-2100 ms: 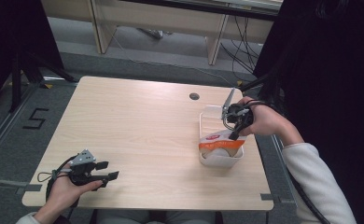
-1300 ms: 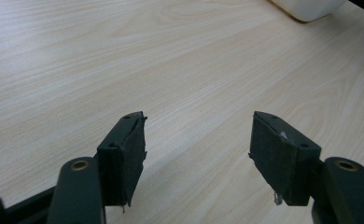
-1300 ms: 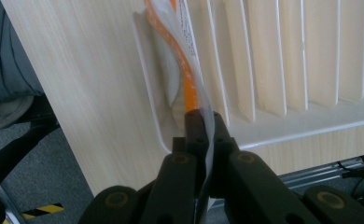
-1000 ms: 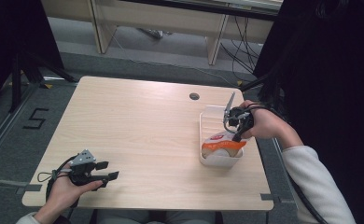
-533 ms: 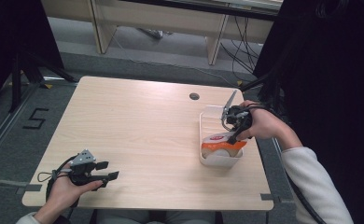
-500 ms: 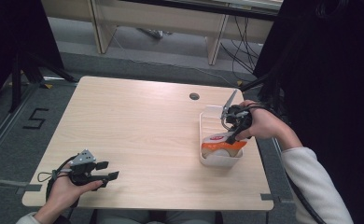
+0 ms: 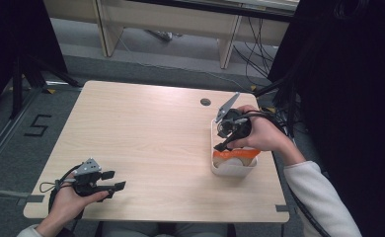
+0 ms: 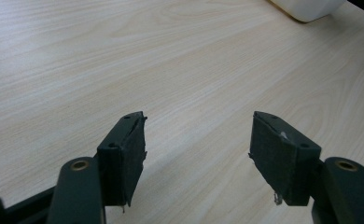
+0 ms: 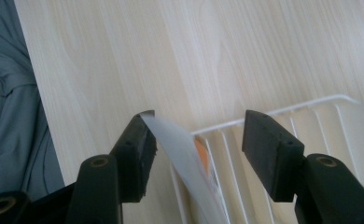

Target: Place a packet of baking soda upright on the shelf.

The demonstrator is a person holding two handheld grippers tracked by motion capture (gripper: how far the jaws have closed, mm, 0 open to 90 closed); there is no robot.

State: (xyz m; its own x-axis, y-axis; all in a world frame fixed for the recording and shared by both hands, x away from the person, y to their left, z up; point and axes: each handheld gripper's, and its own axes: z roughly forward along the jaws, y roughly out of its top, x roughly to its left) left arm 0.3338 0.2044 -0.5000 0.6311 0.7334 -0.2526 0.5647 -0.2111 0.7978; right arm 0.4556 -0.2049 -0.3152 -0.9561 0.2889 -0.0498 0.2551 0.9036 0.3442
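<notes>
Packet (image 7: 234, 154) — orange and white — sits in the white basket (image 7: 219, 168) at the table's (image 7: 151, 128) right side. Going left to right: we rest our left gripper (image 7: 112, 180) near the front-left corner, jaws wide apart over bare wood, unchanged from before. Our right gripper (image 7: 222, 146) hangs over the basket; its jaws now stand apart, the packet's pale edge (image 9: 180, 144) leaning on one jaw, not pinched. Compared with two seconds ago, the packet lies lower — we judge it released.
</notes>
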